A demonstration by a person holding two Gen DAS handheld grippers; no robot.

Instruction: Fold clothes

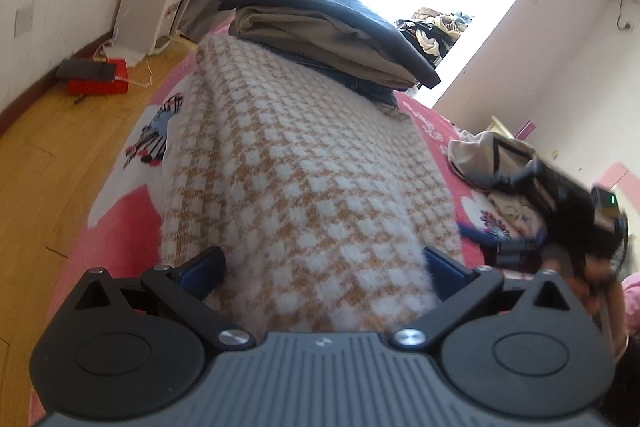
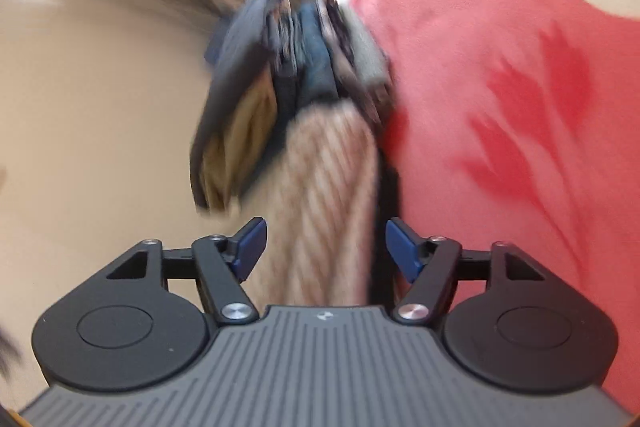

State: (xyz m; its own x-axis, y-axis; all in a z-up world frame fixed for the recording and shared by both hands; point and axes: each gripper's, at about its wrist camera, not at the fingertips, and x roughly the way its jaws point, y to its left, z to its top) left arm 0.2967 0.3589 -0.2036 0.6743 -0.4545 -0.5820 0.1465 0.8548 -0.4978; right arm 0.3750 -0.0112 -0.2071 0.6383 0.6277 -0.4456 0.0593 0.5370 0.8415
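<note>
- The left hand-held gripper (image 1: 324,267) sits at 6 o'clock in its own view, jaws spread wide and released; the checked knit garment (image 1: 304,163) lies between the blue pads, but they do not press it.
- The right hand-held gripper (image 2: 326,247) is also released, jaws apart, with the same knit's blurred edge running up between them toward 12 o'clock and no pad touching it.
- The knit lies folded lengthwise on the pink bed cover (image 1: 116,227), stretching from the left gripper toward 12 o'clock.
- Beyond it, at 12 o'clock, stands a stack of folded clothes (image 1: 320,27), dark on top, tan and denim beneath; the knit's far end touches its base.
- At 3 o'clock an unfolded heap (image 1: 500,163) waits on the bed.
- Risks, as I judge them: the right view is smeared by motion, so a quick grab may miss the edge; pushing the knit forward could topple the stack; the fuzzy knit may slip and lose its fold.
</note>
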